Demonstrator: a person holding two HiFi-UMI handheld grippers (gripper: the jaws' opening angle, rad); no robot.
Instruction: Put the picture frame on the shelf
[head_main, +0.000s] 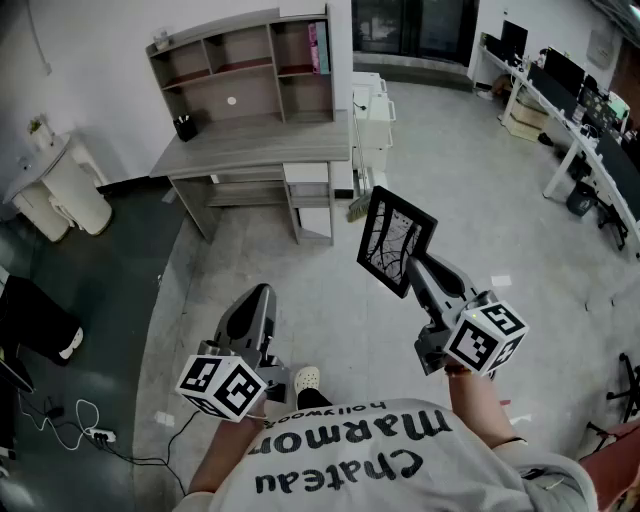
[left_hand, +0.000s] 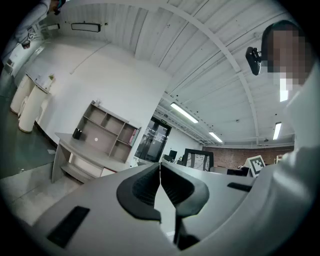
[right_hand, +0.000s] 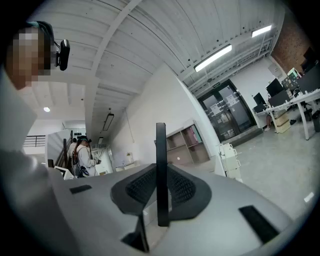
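A black picture frame (head_main: 394, 240) with a pale branch print stands upright over the floor, its lower edge clamped in my right gripper (head_main: 415, 262). In the right gripper view the picture frame (right_hand: 161, 170) shows edge-on as a thin black bar, and both ribbed pads (right_hand: 182, 187) press on it. My left gripper (head_main: 255, 300) hangs lower at the left with its jaws shut and nothing between them; its fingertips (left_hand: 159, 172) meet in the left gripper view. The grey desk with its shelf unit (head_main: 250, 70) stands ahead against the wall, well beyond both grippers.
A black pen cup (head_main: 185, 127) sits on the desk top (head_main: 260, 145). Pink books (head_main: 318, 48) fill the upper right cubby. A white cart (head_main: 372, 120) stands right of the desk, white bins (head_main: 60, 190) at the left, office desks (head_main: 590, 130) far right. Cables (head_main: 70, 425) lie on the floor.
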